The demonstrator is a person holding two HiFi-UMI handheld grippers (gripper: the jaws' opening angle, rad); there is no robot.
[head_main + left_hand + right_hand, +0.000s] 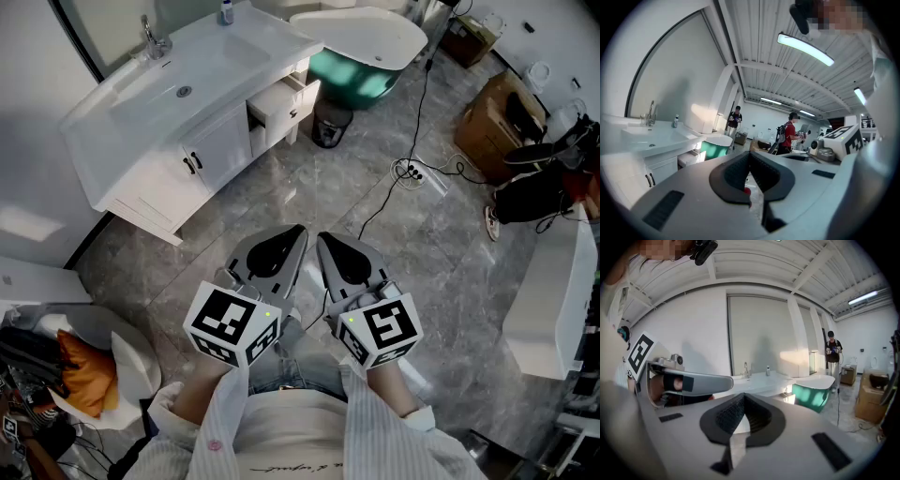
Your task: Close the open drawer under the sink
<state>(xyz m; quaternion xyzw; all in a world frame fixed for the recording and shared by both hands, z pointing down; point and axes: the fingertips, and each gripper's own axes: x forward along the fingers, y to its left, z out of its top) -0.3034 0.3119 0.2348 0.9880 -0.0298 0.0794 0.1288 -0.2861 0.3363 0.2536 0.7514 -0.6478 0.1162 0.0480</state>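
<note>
The white vanity (150,178) with its sink (184,86) stands at the upper left of the head view. One drawer (281,101) at its right end is pulled out; it also shows in the left gripper view as drawer (689,158) and the right gripper view as drawer (791,398). My left gripper (298,231) and right gripper (322,238) are held side by side close to my body, well short of the vanity. Both are shut with nothing between the jaws, as seen on the left gripper (749,155) and the right gripper (742,398).
A green and white bathtub (367,45) sits right of the vanity, with a black bin (330,126) beside the drawer. A black cable (411,171) crosses the grey tiled floor. Cardboard boxes (497,114) and a white fixture (553,300) stand at right. Two people (788,136) stand far off.
</note>
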